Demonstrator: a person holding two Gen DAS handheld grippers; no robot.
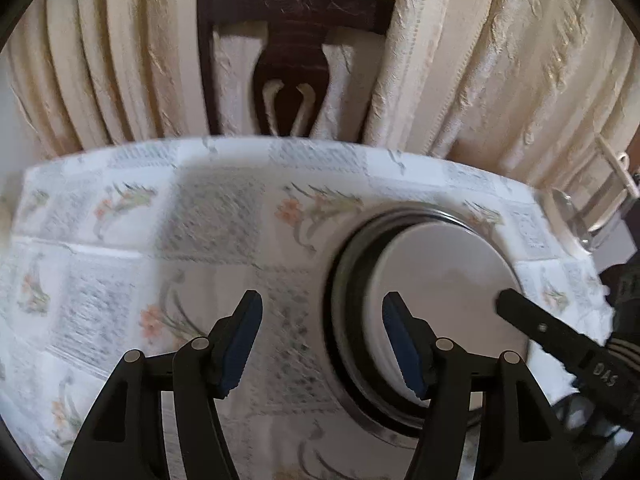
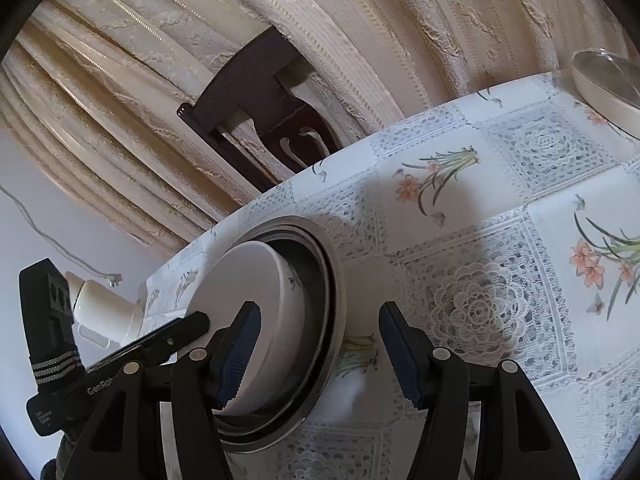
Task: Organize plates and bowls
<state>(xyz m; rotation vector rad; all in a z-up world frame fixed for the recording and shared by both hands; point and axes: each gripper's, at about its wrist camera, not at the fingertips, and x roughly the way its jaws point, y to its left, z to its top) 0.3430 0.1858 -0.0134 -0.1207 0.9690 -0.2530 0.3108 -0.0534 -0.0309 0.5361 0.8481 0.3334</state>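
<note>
On the floral-clothed table in the left wrist view, a white bowl is sitting inside a dark metal-rimmed plate, and the left hand-held gripper is hovering wide open and empty with one pad over the bowl's near edge, so a careless closing risks tipping the bowl or dragging the plate. Across the right wrist view, the right hand-held gripper is likewise gaping empty beside the stack, the other tool's finger is crowding in, and a glass dish is waiting far off.
</note>
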